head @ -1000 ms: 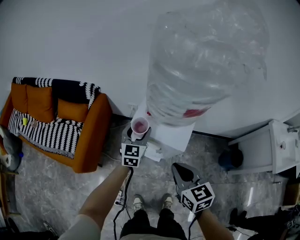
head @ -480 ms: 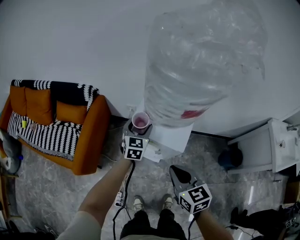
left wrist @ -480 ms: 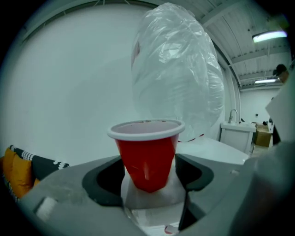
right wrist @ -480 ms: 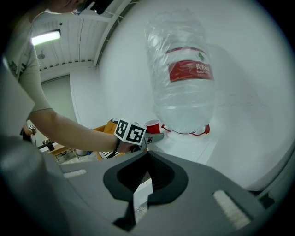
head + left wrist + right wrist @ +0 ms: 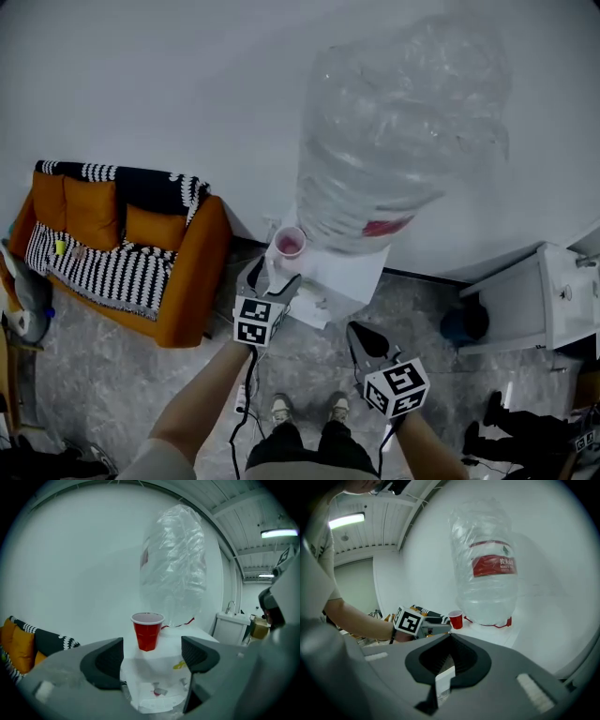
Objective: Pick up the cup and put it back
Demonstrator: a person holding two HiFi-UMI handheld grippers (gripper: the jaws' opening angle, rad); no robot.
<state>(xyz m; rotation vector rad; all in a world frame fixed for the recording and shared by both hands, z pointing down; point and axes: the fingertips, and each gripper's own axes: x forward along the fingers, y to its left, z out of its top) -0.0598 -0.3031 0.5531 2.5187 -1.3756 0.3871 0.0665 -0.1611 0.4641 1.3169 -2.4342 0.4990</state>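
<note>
A red cup stands upright on the white top of the water dispenser, beside the big clear bottle. My left gripper sits just short of it, jaws opening, with nothing between them. In the left gripper view the cup stands free beyond the pads, apart from both. My right gripper hangs lower right, shut and empty. Its view shows its jaws closed together, and the cup and bottle far ahead.
An orange sofa with a striped throw stands at the left. A white cabinet with a sink is at the right, with a dark bucket beside it. The person's feet and a cable rest on the grey floor.
The left gripper's jaws have spread off the cup and the gripper has drawn back toward the person. The cup stays on the dispenser top. The right gripper has barely moved.
</note>
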